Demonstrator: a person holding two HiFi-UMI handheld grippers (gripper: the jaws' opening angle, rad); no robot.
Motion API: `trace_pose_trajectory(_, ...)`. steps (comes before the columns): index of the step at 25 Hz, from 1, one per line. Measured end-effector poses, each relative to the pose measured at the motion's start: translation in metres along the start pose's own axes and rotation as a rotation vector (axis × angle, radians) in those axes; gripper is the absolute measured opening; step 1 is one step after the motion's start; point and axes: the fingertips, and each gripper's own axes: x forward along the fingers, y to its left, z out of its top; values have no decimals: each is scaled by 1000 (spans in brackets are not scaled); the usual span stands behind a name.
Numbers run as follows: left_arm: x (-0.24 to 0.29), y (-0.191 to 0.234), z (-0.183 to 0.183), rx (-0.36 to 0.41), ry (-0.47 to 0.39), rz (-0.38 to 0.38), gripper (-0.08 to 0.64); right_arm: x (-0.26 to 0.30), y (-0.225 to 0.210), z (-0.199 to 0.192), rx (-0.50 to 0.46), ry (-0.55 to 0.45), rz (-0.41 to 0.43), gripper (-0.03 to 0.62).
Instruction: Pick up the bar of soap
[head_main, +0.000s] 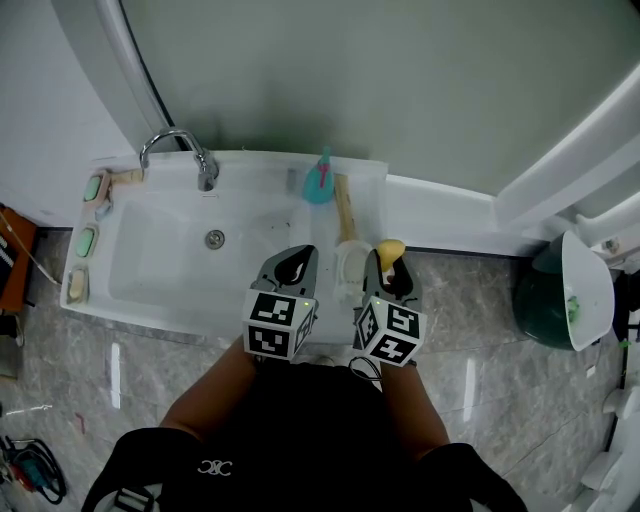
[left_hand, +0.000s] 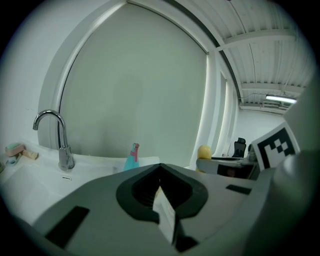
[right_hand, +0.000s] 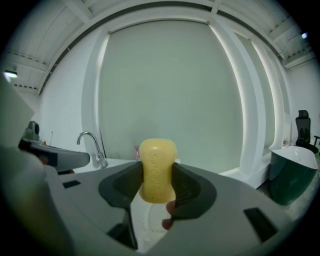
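Observation:
The yellow bar of soap (right_hand: 157, 169) stands on end between the jaws of my right gripper (right_hand: 158, 184), which is shut on it. In the head view the soap (head_main: 390, 250) sticks out past that gripper (head_main: 390, 262), just above the sink counter's right front corner. A white soap dish (head_main: 348, 268) lies directly below and slightly left of it. My left gripper (head_main: 291, 266) hovers over the basin's front right part, its jaws shut with nothing between them (left_hand: 159, 169).
A white sink (head_main: 150, 290) has a chrome faucet (head_main: 180, 150) at the back. A teal bottle (head_main: 320, 182) and a wooden brush (head_main: 344, 210) lie on its right ledge. Small soap dishes (head_main: 86, 242) line the left rim. A green bin (head_main: 560, 295) stands on the floor at right.

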Motion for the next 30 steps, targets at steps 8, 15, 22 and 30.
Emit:
trace_pose_trajectory(8, 1, -10, 2, 28, -12, -9, 8, -26, 4, 32, -31, -103, 20, 190)
trace_pose_trajectory(15, 3, -19, 7, 64, -22, -9, 8, -26, 1, 24, -41, -77, 28, 189)
trace_pose_trajectory(22, 3, -21, 7, 61, -25, -1, 8, -29, 0, 29, -56, -99, 36, 189)
trace_pose_trajectory(30, 3, -25, 4, 66, -17, -7, 8, -32, 5, 32, -63, -111, 55, 189)
